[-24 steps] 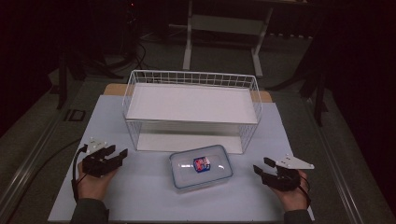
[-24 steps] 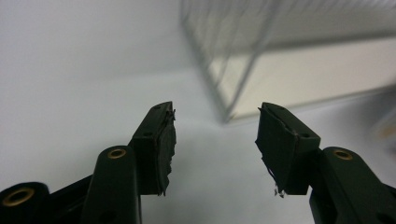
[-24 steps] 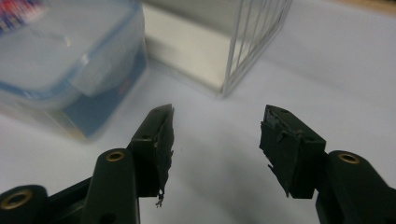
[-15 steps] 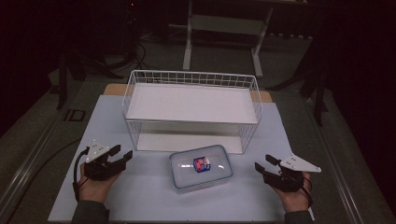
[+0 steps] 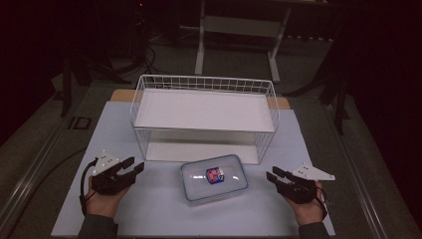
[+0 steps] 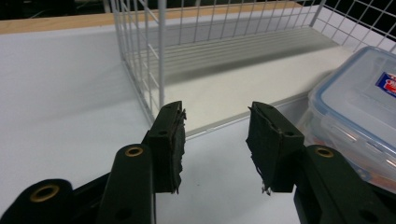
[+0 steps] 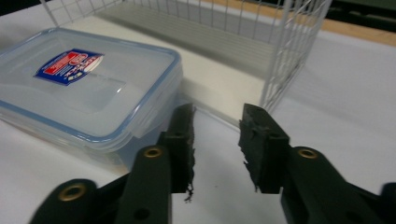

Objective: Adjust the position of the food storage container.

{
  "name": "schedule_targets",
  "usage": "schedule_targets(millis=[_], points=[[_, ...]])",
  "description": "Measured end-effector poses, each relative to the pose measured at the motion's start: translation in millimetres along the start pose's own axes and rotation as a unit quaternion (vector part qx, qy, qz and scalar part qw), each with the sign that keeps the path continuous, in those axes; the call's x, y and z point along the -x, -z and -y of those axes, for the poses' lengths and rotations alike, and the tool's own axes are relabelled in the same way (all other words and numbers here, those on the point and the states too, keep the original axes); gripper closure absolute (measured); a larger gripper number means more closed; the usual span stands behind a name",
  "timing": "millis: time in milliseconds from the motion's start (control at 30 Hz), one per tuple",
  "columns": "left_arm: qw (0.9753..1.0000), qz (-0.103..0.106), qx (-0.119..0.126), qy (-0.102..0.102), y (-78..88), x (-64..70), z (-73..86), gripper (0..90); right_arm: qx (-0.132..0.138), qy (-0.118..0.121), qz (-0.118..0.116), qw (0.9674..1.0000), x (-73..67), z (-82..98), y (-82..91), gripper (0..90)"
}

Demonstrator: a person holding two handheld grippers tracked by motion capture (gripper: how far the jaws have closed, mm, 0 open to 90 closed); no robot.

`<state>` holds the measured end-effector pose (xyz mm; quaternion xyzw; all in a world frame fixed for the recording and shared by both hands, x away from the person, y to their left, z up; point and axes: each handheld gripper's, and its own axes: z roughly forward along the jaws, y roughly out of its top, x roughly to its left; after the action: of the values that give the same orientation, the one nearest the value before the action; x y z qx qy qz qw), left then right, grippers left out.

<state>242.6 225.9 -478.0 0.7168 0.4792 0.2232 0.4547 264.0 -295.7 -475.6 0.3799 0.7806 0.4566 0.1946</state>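
Observation:
A clear plastic food box (image 5: 214,179) with a blue-rimmed lid and a red and blue label lies flat near the table's front, just before a white wire basket (image 5: 204,84). My left gripper (image 5: 131,166) rests open to the left of the box, jaws apart with nothing between them. In the left gripper view the box (image 6: 359,102) lies at the right and the basket (image 6: 161,56) stands ahead. My right gripper (image 5: 272,176) rests open to the right of the box. In the right gripper view the box (image 7: 79,88) is at the left, close to the gripper (image 7: 216,126).
The basket stands upside down on a white mat (image 5: 114,129) that covers the table, with a white board (image 5: 204,109) on it. A wooden table edge (image 5: 122,94) shows behind. Dark floor and a metal frame stand (image 5: 239,30) lie beyond.
Both hands have drawn back a little toward the table's front edge, the right one more. The box and basket have not moved.

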Motion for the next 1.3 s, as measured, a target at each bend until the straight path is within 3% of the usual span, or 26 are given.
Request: schedule_targets(millis=[200,433,767,967,1000,1300], points=[[0.9999,0.004,-0.002,-0.010,-2.4,5.2,0.2,57.3,-0.026,0.006,-0.021,0.9994,-5.7,-1.0,-14.8,89.0],[0.9999,0.002,-0.001,-0.012,-2.1,5.1,0.5,56.3,-0.036,0.012,-0.039,0.9985,-11.6,-6.3,-28.4,89.9],[0.9997,0.012,0.001,-0.019,-1.3,6.2,0.4,54.6,-0.076,0.025,-0.061,0.9949,-16.9,-8.7,-62.4,89.8],[0.9997,0.017,-0.001,-0.017,-2.1,6.2,0.8,54.6,-0.087,0.038,-0.058,0.9938,-17.4,-8.5,-65.3,89.8],[0.9997,0.018,-0.003,-0.018,-2.5,6.2,1.0,54.6,-0.094,0.048,-0.069,0.9921,-17.7,-8.5,-61.8,89.9],[0.9993,0.025,-0.011,-0.025,-5.2,9.3,1.5,54.5,-0.106,0.068,-0.090,0.9880,-29.8,-7.7,-57.0,89.8]])
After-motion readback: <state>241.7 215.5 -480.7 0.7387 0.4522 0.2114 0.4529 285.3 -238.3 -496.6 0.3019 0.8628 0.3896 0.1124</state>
